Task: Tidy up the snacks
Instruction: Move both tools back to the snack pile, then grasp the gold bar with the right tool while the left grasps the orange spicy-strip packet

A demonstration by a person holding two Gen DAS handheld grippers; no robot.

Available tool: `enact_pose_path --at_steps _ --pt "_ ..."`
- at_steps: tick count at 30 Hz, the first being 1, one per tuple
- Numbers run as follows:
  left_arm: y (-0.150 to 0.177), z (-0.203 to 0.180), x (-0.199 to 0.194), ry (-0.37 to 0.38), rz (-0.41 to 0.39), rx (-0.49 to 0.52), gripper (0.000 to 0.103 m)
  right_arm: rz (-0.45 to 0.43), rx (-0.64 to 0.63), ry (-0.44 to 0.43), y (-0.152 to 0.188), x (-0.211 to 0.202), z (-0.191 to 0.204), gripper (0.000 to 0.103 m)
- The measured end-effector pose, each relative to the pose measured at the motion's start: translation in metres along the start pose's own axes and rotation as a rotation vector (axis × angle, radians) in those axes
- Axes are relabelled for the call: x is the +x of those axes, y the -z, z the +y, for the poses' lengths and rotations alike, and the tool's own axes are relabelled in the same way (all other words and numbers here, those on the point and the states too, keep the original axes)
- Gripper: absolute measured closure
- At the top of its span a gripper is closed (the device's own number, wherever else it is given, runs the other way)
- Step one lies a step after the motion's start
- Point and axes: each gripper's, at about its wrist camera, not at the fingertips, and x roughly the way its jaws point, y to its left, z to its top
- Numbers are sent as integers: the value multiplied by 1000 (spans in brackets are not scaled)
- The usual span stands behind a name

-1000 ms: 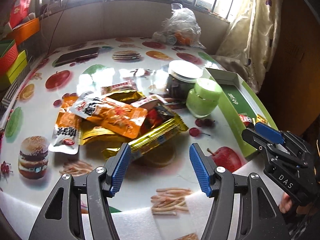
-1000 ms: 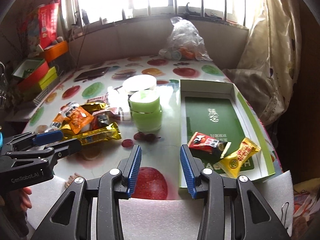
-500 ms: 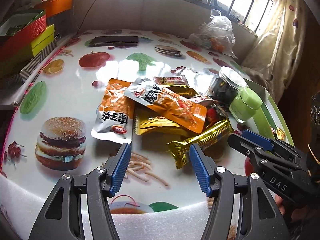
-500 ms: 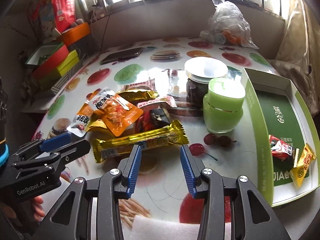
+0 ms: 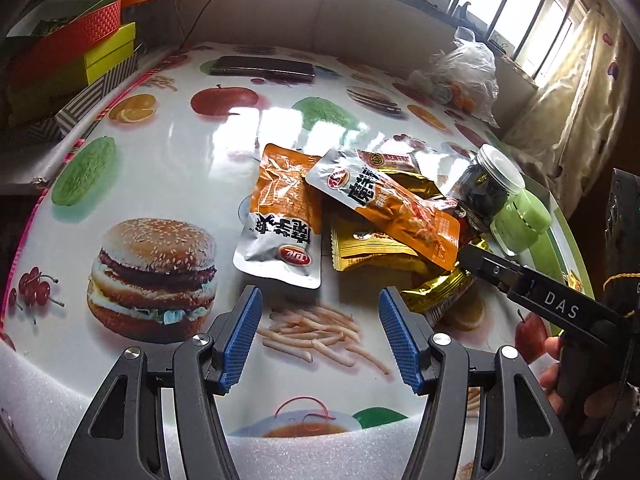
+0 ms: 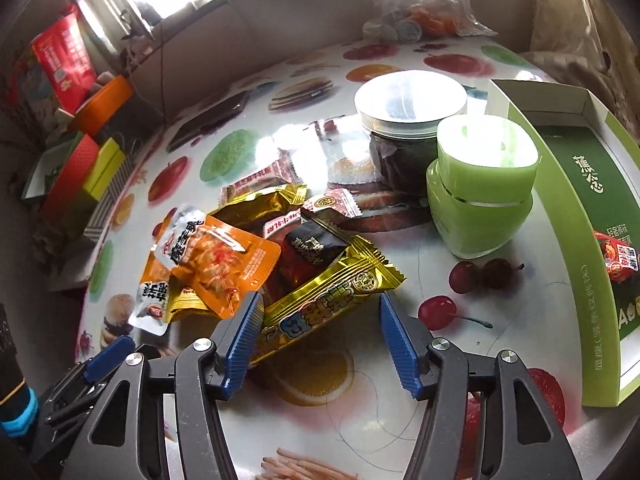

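A heap of snack packets lies on the fruit-print table. In the right wrist view a long gold packet (image 6: pixel 328 304) reaches between the jaws of my right gripper (image 6: pixel 320 320), which are opening; the pads do not press on it. Behind it lie an orange packet (image 6: pixel 218 264) and a black packet (image 6: pixel 312 246). In the left wrist view my left gripper (image 5: pixel 320 324) hovers open and empty just short of a silver-and-orange packet (image 5: pixel 280 236). The right gripper (image 5: pixel 532 292) shows at that view's right, over the gold packet (image 5: pixel 436 294). A green box (image 6: pixel 596 220) on the right holds a red snack (image 6: pixel 618 258).
A green jar (image 6: pixel 480 196) and a dark jar with a white lid (image 6: pixel 404 136) stand between the heap and the box. A phone (image 5: pixel 262 67) and a clear bag (image 5: pixel 464 74) lie at the back. Coloured boxes (image 5: pixel 72 56) are stacked off the table's left edge.
Both grippers have swung left, away from the green box and down toward the snack heap. The right gripper's jaws have spread wider and now straddle the gold packet's end.
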Motion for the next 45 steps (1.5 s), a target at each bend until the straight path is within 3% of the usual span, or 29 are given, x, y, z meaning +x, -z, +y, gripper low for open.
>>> enact_pose_path --at_steps 6,12,15,20,34,45 --pt "-8 9 5 -29 1 -23 41 7 -43 82 -2 -8 5 43" --pt "-16 20 10 -72 10 -35 41 31 -7 35 -4 8 3 43" --pt "-23 24 11 -89 2 -30 41 41 -86 143 -2 9 9 43" --pt "-33 25 23 -116 27 5 41 52 -167 212 5 5 2 52" --pt "-52 0 53 -177 64 195 39 33 -194 192 18 -5 -5 51" --pt "-53 7 54 -182 56 169 34 24 -212 187 19 -5 -4 51"
